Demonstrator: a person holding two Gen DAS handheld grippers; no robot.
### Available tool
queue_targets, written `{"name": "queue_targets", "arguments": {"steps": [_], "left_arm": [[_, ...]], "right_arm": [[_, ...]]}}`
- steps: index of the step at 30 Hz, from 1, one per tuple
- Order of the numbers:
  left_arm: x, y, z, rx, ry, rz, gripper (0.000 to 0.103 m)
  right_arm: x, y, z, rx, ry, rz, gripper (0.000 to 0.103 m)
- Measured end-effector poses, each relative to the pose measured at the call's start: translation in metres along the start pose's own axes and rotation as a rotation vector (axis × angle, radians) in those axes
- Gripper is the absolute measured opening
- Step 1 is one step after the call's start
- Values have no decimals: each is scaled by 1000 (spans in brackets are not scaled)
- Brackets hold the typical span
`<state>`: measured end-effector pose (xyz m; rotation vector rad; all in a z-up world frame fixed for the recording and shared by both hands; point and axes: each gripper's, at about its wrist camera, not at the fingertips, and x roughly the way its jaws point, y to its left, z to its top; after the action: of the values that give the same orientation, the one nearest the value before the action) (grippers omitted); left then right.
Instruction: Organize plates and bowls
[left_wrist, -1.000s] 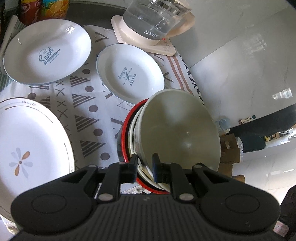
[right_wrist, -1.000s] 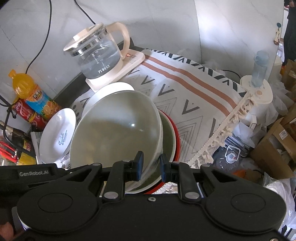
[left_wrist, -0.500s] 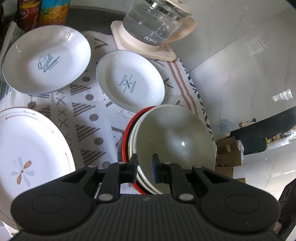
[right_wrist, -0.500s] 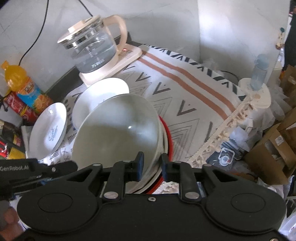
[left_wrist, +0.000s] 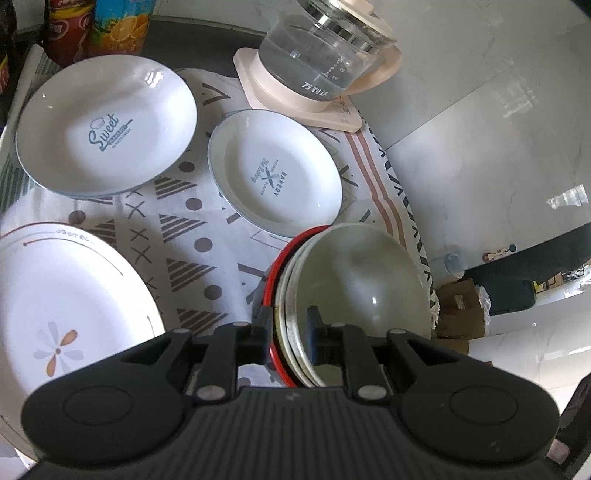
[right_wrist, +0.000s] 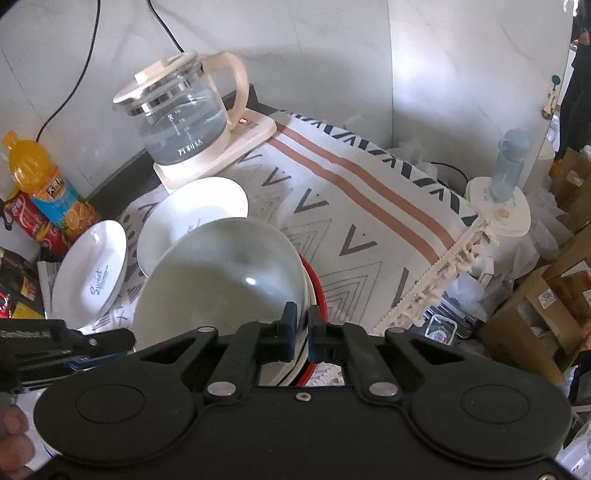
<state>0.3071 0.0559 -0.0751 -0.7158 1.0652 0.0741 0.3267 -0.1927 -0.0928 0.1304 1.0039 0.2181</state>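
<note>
A stack of bowls (left_wrist: 354, 284) with a pale top bowl and a red outer bowl sits on the patterned cloth; it also shows in the right wrist view (right_wrist: 229, 280). My left gripper (left_wrist: 290, 323) is shut on the stack's near rim. My right gripper (right_wrist: 301, 319) is shut on the opposite rim. A "Sweet" plate (left_wrist: 107, 129), a "Bakery" plate (left_wrist: 273, 173) and a large flower plate (left_wrist: 62, 314) lie on the cloth. The first two also show in the right wrist view, the "Sweet" plate (right_wrist: 92, 273) and the "Bakery" plate (right_wrist: 192, 214).
A glass kettle (right_wrist: 184, 110) on its cream base stands at the back, also in the left wrist view (left_wrist: 317, 55). Drink bottles (right_wrist: 40, 184) stand at the back left. The cloth's fringed edge (right_wrist: 443, 266) hangs at the right, with boxes (right_wrist: 535, 314) beyond.
The bowl stack has come down from a tilted, raised pose to sit lower and flatter on the cloth. Both grippers moved with it and kept their grip on the rims.
</note>
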Motion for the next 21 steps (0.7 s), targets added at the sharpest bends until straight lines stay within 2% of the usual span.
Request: {"name": "queue_targets", "arguments": {"steps": [1, 3, 4, 5, 6, 9, 11, 13, 21], "left_arm": [[-2, 0, 0, 3, 1, 2, 17], [-5, 2, 1, 12, 2, 8, 27], [-8, 2, 1, 17, -2, 17, 32], [-12, 4, 1, 26, -14, 27, 42], [-16, 5, 0, 32, -25, 37, 52], [-29, 10, -2, 50, -58, 60, 66], [-37, 16, -4, 62, -71, 68, 70], [-44, 22, -6, 60, -79, 79, 72], [-67, 55, -14, 18, -106, 147, 82]], "right_arm": [[1, 0, 0, 0, 8, -2, 8], [-3, 2, 1, -3, 6, -9, 14], [-9, 4, 2, -8, -7, 2, 28], [-14, 6, 4, -18, -22, 16, 36], [-20, 11, 6, -33, -40, 25, 49], [-29, 23, 11, -72, -50, 74, 53], [-31, 33, 12, -90, -42, 111, 55], [-33, 45, 10, -121, -37, 137, 62], [-35, 88, -3, -233, 0, 243, 78]]}}
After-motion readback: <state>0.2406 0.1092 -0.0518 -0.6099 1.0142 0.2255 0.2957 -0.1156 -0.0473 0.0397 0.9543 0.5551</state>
